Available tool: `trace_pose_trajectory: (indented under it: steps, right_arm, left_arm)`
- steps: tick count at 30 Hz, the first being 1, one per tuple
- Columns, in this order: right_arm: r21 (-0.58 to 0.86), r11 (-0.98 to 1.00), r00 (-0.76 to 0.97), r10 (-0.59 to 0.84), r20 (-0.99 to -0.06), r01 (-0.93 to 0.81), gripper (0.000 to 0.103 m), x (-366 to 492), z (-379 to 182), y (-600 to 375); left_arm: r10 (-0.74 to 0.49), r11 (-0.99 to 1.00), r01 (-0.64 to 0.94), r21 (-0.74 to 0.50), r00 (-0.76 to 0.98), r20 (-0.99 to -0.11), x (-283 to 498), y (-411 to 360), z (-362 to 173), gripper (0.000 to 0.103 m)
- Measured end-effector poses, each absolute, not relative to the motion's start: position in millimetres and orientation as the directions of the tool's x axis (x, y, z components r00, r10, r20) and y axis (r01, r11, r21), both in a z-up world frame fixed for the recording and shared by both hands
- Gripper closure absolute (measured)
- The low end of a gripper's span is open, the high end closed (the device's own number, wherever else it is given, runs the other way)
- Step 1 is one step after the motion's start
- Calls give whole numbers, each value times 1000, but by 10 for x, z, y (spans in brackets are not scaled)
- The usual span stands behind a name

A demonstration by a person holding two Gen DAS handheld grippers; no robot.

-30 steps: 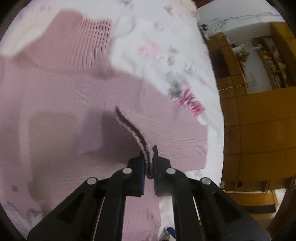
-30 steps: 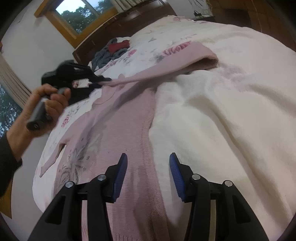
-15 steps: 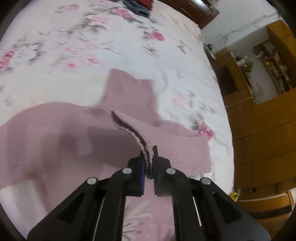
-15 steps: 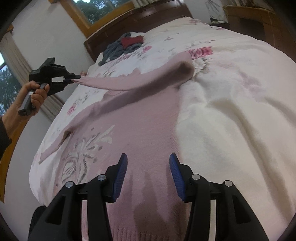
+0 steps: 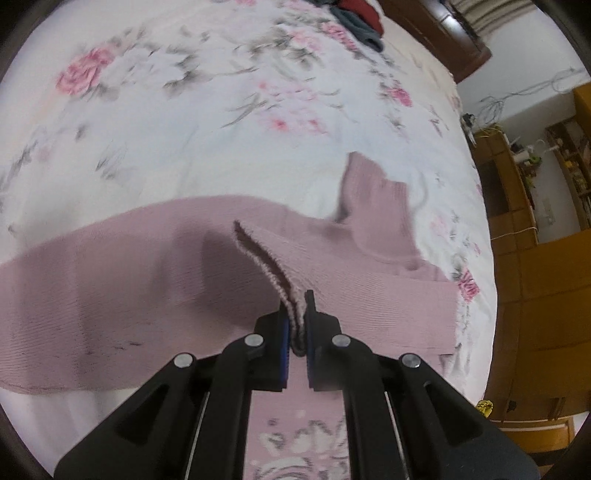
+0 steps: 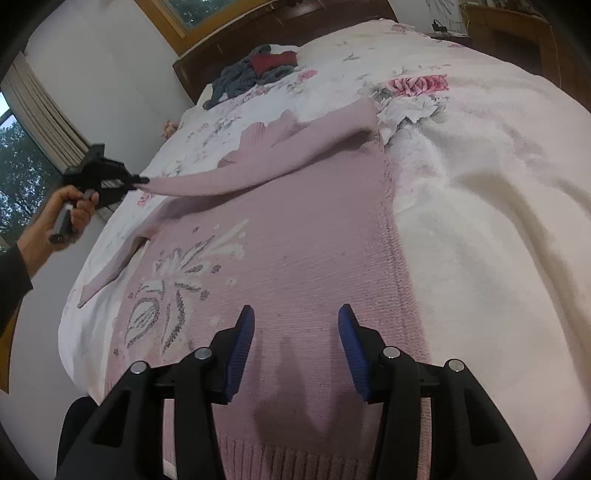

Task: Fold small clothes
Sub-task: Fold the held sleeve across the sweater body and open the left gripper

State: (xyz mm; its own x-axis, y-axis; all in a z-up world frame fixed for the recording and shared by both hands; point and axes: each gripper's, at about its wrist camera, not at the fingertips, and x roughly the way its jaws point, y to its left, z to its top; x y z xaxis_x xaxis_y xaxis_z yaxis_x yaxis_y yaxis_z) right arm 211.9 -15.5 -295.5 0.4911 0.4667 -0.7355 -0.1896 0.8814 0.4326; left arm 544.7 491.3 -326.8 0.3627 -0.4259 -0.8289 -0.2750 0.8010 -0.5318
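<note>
A pink sweater [image 6: 295, 236] lies flat on a bed [image 6: 480, 184] with a white cover that has pink flowers on it. The sweater has a white and grey flower picture on its front.

The left gripper [image 5: 295, 325] is closed tight on the cuff of one sleeve [image 5: 280, 273]. The cuff sticks out straight ahead of its fingers. In the right wrist view the left gripper [image 6: 142, 181] is far off to the left, held by a hand [image 6: 72, 206]. It holds the sleeve up off the bed, and the sleeve stretches across the top of the sweater. The sweater's neck [image 5: 376, 206] lies ahead of the left gripper and a bit to its right.

The right gripper [image 6: 295, 328] is wide open and holds nothing. It hangs over the bottom part of the sweater, and its shadow falls on the knit just under it. The other sleeve [image 6: 118, 258] lies flat, off to the right gripper's left.

A pile of grey and red clothes [image 6: 255, 70] sits far ahead, near the dark headboard [image 6: 295, 33].
</note>
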Motion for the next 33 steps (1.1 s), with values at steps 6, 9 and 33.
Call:
trace_pose_trajectory:
  steps: [6, 9, 33]
  right_arm:
    - [434, 880, 477, 470, -743, -192, 55, 2148, -2977, -79]
    - [436, 877, 473, 477, -741, -202, 55, 2219, -2926, -73]
    - [378, 916, 445, 396, -803, -133, 51, 4456, -3217, -41]
  left_arm:
    - [-416, 809, -309, -499, 299, -859, 5408, 4934, -3785, 98]
    - [-380, 815, -344, -466, 289, -878, 5389, 4999, -3927, 91]
    - [-447, 764, -279, -581, 422, -789, 5047, 4982, -3997, 73]
